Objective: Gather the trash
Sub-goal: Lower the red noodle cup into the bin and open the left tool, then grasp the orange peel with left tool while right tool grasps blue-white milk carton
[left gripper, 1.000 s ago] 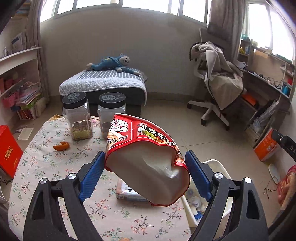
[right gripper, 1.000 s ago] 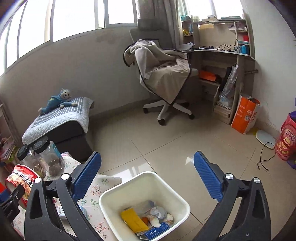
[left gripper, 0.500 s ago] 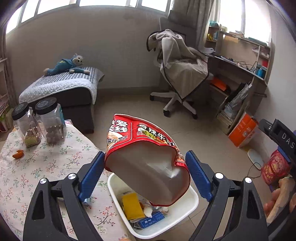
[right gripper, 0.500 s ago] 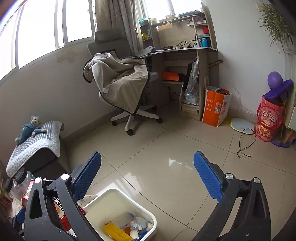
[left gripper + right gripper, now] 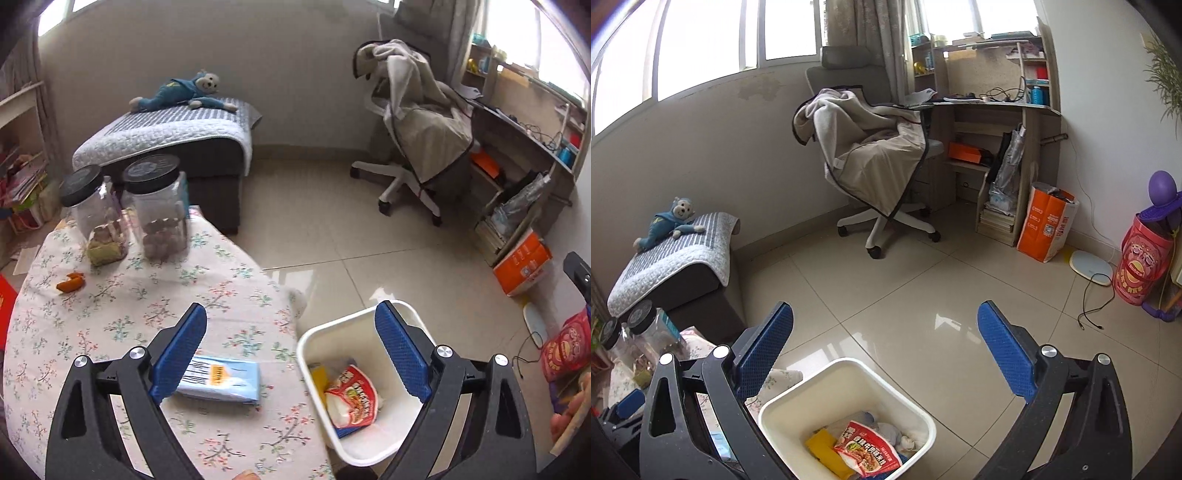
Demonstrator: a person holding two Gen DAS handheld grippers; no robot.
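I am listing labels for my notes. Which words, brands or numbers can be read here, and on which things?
Nothing reads surely.
Red noodle packet: Chinese characters, too blurred.
Blue packet: barcode and orange label, too small.
Orange bag: white print, too small.
Jar lid: print unreadable.

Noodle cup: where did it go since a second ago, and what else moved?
The left gripper let go of the noodle cup; it now lies in the white bin, and the jaws are opening with nothing between them. The blue packet, orange scrap and two jars stayed on the table. The right gripper stayed open, empty.
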